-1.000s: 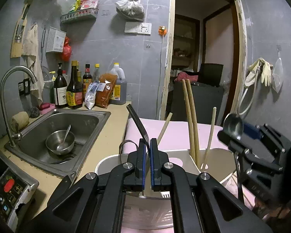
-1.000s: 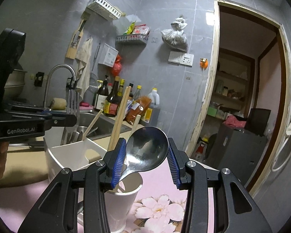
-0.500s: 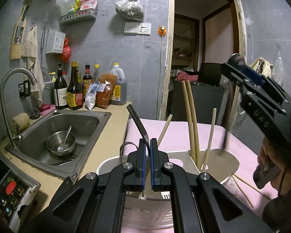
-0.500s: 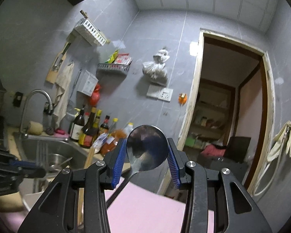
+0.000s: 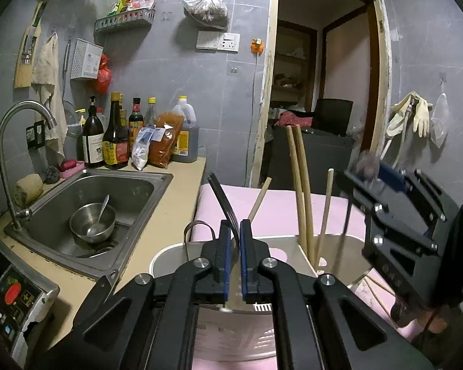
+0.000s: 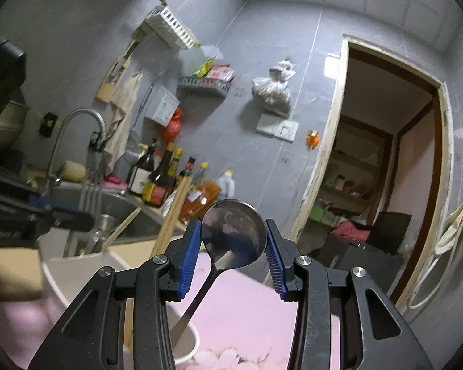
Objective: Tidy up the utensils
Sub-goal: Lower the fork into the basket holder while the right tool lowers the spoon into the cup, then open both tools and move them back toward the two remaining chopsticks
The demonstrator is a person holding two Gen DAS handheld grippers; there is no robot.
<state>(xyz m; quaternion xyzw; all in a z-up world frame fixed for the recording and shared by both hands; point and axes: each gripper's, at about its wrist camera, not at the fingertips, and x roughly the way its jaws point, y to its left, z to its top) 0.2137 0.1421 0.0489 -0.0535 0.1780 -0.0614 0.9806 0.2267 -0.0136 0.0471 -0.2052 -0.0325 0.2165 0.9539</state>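
Note:
My left gripper [image 5: 235, 225] holds a dark fork [image 5: 222, 197] by its handle, tines up, over the white utensil holder [image 5: 169, 256]. Its jaws are opening slightly, with the fork still between the pads. Several wooden chopsticks [image 5: 302, 185] stand in the holder. My right gripper [image 6: 234, 231] is shut on the bowl of a steel spoon [image 6: 234, 231], whose handle hangs down into the holder's round end compartment [image 6: 188, 348]. In the left wrist view the right gripper [image 5: 367, 172] hovers over the holder's right end. In the right wrist view the fork tines [image 6: 91, 191] show at the left.
A steel sink [image 5: 132, 185] on the left holds a bowl with a spoon [image 5: 92, 222] under a tap [image 5: 24, 114]. Sauce bottles [image 5: 117, 135] line the wall. The holder stands on a pink floral cloth [image 6: 256, 308]. Loose chopsticks [image 5: 376, 289] lie on the cloth. A doorway [image 5: 321, 92] is behind.
The right gripper lifted the spoon high, then came back down, and the handle now reaches into the holder. The left gripper and fork stayed where they were.

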